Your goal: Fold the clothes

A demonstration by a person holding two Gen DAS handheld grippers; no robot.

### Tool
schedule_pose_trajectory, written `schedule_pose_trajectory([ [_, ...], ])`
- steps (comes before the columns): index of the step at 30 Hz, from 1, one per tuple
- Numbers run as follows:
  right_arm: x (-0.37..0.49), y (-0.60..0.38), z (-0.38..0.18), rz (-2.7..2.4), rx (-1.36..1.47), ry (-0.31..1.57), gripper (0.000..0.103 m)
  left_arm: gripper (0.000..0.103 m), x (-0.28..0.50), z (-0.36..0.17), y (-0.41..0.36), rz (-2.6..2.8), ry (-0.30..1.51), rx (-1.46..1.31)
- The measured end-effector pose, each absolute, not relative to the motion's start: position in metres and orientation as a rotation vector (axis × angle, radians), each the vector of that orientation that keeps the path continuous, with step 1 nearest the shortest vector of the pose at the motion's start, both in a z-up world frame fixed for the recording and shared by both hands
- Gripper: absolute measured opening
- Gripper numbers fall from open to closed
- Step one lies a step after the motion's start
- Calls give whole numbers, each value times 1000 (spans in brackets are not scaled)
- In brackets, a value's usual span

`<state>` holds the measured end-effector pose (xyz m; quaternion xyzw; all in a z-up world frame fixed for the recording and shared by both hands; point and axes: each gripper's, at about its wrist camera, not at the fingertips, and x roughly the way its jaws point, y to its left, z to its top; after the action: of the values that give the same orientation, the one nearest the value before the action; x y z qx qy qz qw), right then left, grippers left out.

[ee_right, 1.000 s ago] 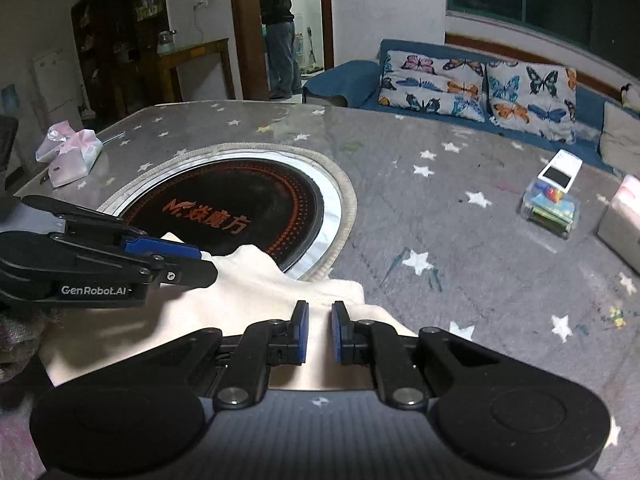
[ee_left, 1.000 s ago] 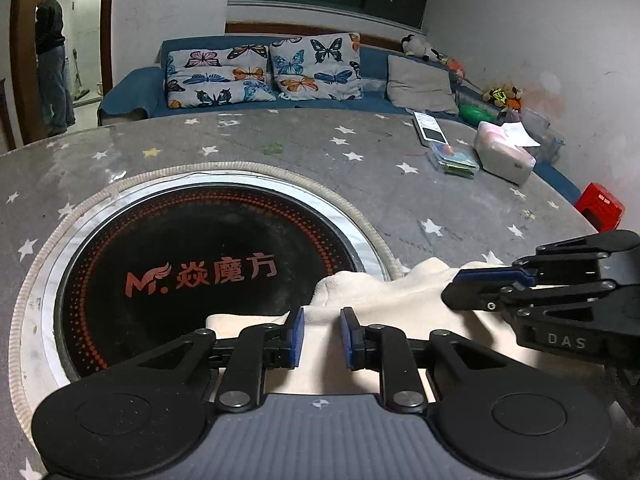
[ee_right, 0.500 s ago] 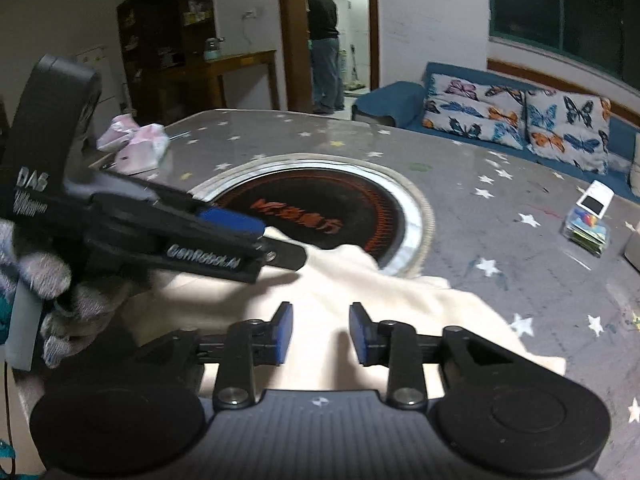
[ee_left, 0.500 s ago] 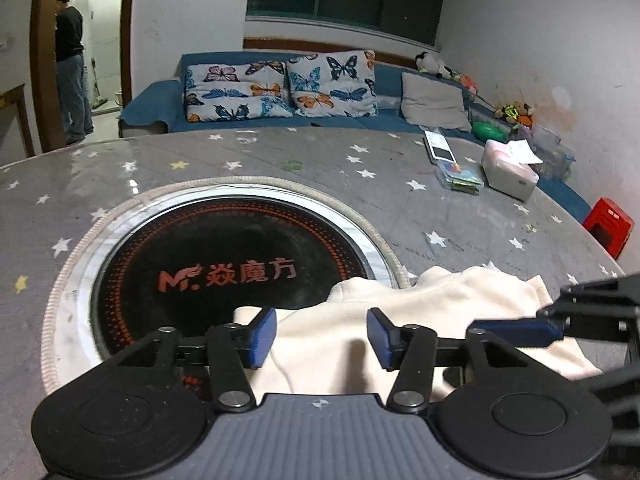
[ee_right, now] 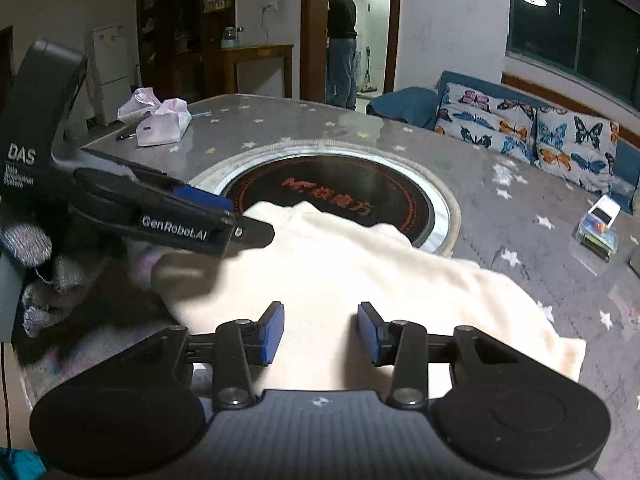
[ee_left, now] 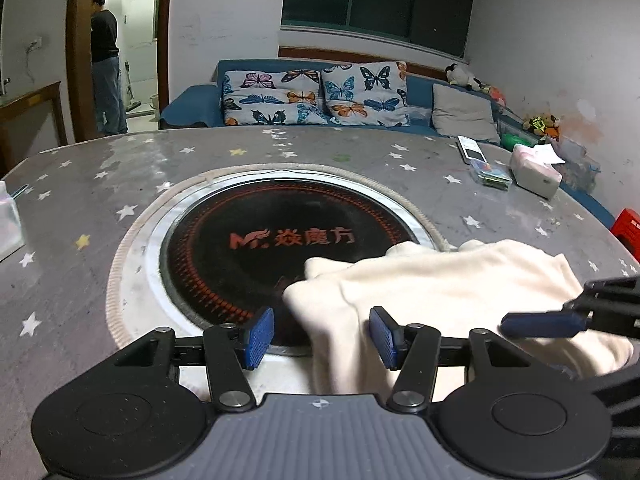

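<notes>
Your left gripper (ee_left: 321, 331) hangs spread over the cream fleece garment (ee_left: 432, 280), which lies on the table (ee_left: 80, 280) overlapping the induction cooktop (ee_left: 280, 240). It looks soft and floppy; pinch hems or corners. Your right gripper (ee_right: 320, 330) is spread too.

A home living and dining room, at night. Blue sofa (ee_left: 192, 100) along the far wall, with butterfly-print cushions (ee_left: 276, 98) and a plain grey one (ee_left: 464, 114); soft toys (ee_left: 462, 76) on its back ledge. Large round table (ee_left: 360, 160) under a grey star-print cover, black built-in heater disc (ee_left: 248, 240) at its centre. Tissue pack (ee_right: 162, 122) on the table. White fridge (ee_right: 110, 72) and wooden shelves (ee_right: 216, 12) beside a doorway, where a person (ee_right: 342, 40) stands. Dark window (ee_left: 372, 0), ceiling lamp reflected.
</notes>
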<state>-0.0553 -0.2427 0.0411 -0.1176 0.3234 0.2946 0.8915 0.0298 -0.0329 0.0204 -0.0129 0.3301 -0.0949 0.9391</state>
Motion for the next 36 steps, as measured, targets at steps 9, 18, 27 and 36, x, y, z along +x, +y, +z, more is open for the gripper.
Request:
schedule_pose_trajectory([
  [9, -61, -244, 43, 609, -234, 670, 49, 60, 26, 25, -31, -188, 668, -42],
  [18, -73, -250, 50, 575, -216, 646, 63, 79, 6, 38, -29, -192, 630, -74],
  [27, -90, -261, 57, 535, -197, 614, 81, 96, -16, 47, -33, -202, 586, -77],
  [36, -108, -271, 61, 484, -186, 582, 91, 103, -33, 54, -39, -214, 561, -73],
])
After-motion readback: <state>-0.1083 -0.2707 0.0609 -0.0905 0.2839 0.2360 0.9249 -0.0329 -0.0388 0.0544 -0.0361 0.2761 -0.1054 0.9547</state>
